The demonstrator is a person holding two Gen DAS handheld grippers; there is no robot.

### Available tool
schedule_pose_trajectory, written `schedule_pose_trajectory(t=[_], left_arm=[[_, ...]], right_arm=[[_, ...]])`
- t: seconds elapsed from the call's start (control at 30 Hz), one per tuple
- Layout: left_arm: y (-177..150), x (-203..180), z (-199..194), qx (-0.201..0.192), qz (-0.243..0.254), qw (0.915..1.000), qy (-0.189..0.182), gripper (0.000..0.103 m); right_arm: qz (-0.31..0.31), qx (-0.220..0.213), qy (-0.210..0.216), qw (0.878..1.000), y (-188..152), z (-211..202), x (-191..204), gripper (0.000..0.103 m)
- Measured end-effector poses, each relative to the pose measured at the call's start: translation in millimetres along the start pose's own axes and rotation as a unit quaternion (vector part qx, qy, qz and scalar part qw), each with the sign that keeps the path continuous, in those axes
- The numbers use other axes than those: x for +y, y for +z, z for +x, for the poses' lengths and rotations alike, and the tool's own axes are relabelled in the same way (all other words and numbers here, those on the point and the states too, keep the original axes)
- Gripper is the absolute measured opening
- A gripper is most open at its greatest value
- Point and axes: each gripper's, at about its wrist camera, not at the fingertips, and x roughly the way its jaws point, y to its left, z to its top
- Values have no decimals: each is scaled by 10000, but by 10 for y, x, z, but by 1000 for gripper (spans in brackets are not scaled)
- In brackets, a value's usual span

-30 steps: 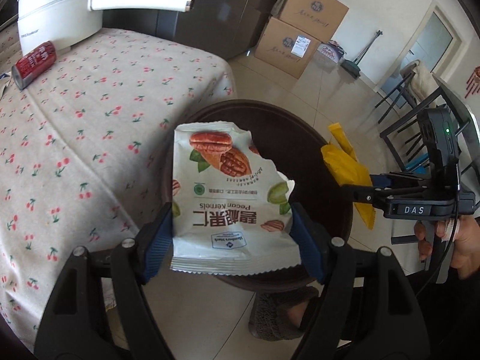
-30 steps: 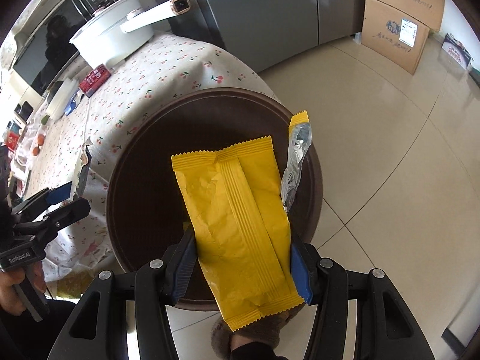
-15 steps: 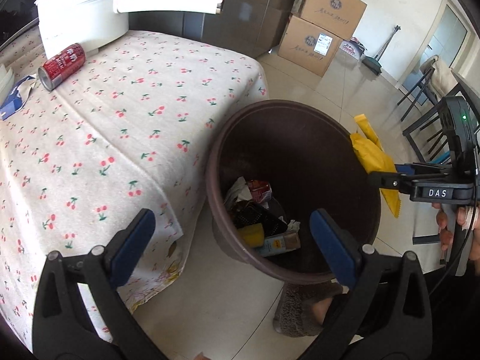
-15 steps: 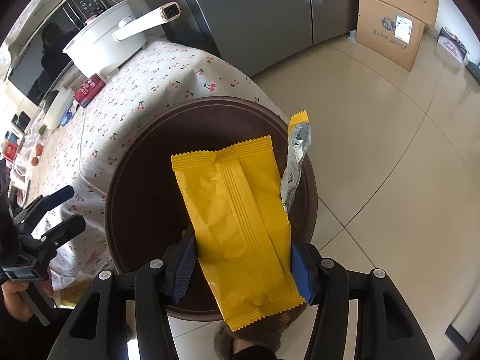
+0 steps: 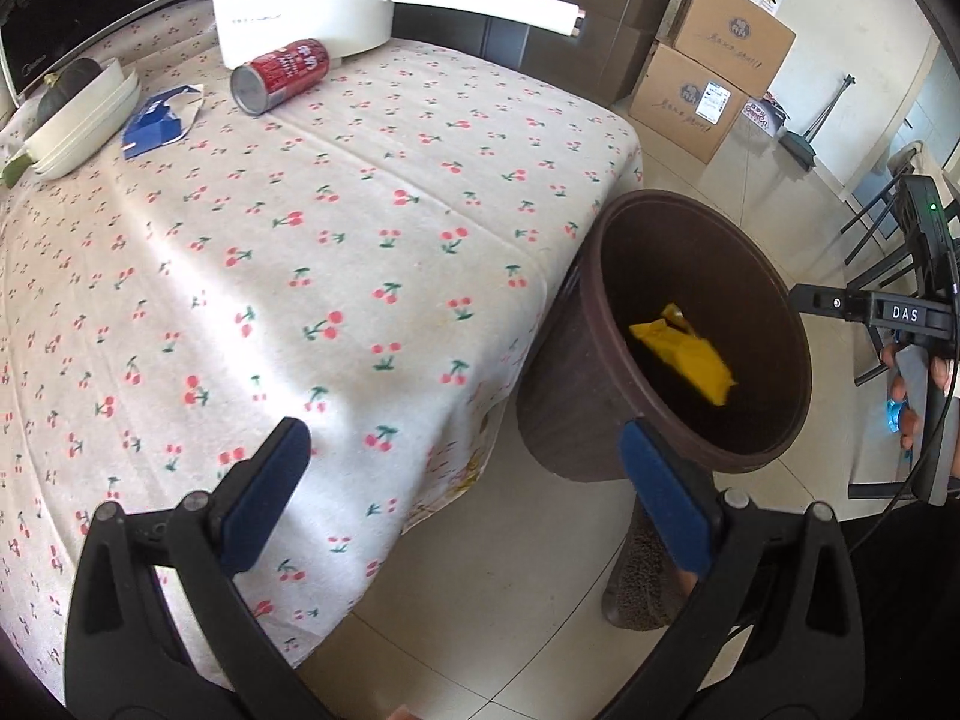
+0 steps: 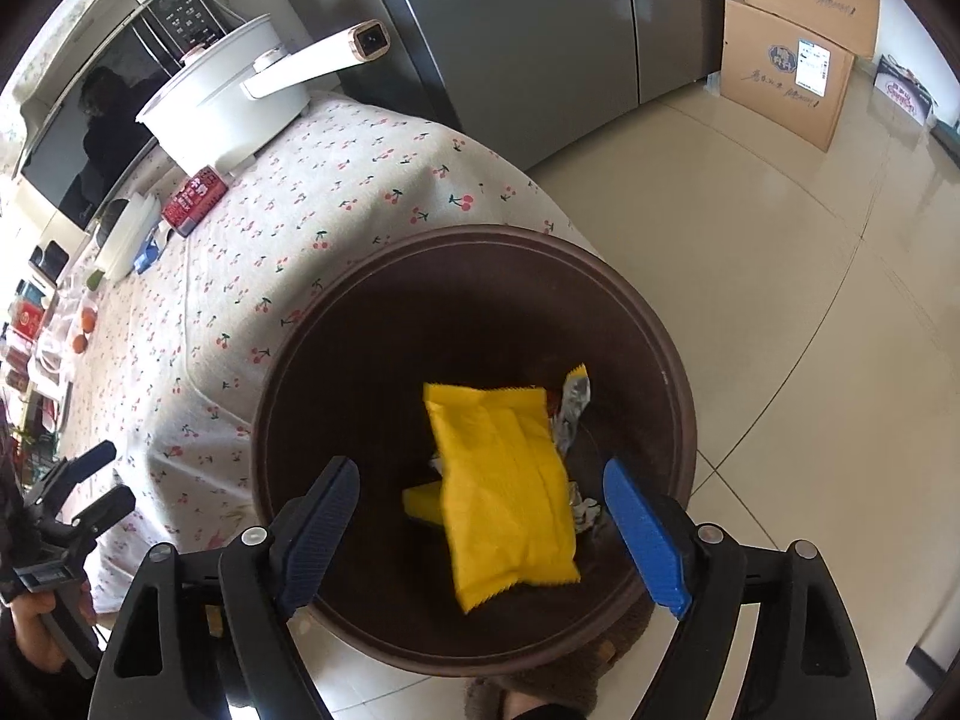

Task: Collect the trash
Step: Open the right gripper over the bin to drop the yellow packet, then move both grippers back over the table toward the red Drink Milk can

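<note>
My right gripper (image 6: 480,495) hangs over the brown trash bin (image 6: 480,235) with its jaws opening. The yellow snack packet (image 6: 510,480) is loose between them, touching neither blue pad, down inside the bin on other rubbish. A silver-lined yellow wrapper (image 6: 573,402) lies beside it. My left gripper (image 5: 465,474) is open and empty over the tablecloth's corner, left of the bin (image 5: 576,360); the yellow packet (image 5: 684,354) shows inside. On the table lie a red can (image 5: 282,75) and a torn blue-and-white wrapper (image 5: 159,123).
A white pot (image 5: 306,0) with a long handle stands at the table's back, with stacked white bowls (image 5: 84,120) to its left. Cardboard boxes (image 5: 708,66) sit on the tiled floor by the fridge. A foot in a slipper (image 5: 642,576) is beside the bin.
The left gripper let go of the pecan packet, which dropped into the bin, then swung left toward the table. The right jaws have spread and the yellow packet has fallen into the bin.
</note>
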Motion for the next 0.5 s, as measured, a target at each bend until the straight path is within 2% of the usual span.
schedule_pose_trajectory(t=[0.5], left_arm=[[-354, 655, -312, -66, -436, 9986, 301, 102]], right_arm=[[-377, 88, 20, 9992, 51, 75, 622, 88]])
